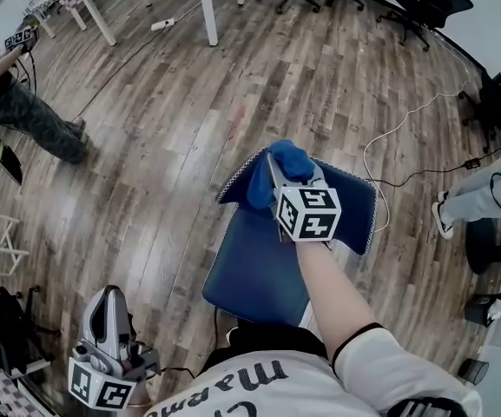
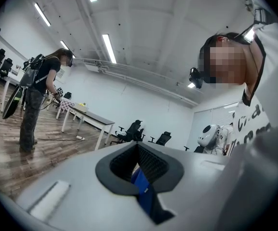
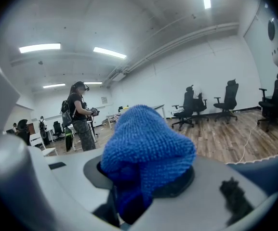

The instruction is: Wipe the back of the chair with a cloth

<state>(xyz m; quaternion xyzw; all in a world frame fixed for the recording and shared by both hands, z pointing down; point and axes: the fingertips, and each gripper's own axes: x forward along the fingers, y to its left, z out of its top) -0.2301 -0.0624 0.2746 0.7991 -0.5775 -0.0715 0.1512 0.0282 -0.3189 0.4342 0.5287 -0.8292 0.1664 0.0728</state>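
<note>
Head view: the right gripper (image 1: 278, 179) is clamped on a blue cloth (image 1: 290, 158). The cloth bunches over the jaw tips and lies against the top edge of the chair back (image 1: 354, 200), toward its 9 o'clock end. The blue seat (image 1: 252, 272) lies at 6 o'clock of the cloth, just ahead of the wearer's shirt (image 1: 259, 385).

The right gripper view shows the grip: the cloth bulges up out of the closed jaws and hides the seam between them.

The left gripper (image 1: 105, 313) hangs at 7 o'clock of the frame, well apart from the chair, with its tips pointing to 12 o'clock. In the left gripper view its jaws are pressed together and aimed at the ceiling (a thin blue strip shows at the seam; what it is I cannot tell).

A white cable (image 1: 387, 133) trails over the wood floor (image 1: 189, 102) at 2 o'clock of the chair. A bystander (image 1: 20, 111) stands at 10 o'clock and a white table (image 1: 206, 9) at 12.
</note>
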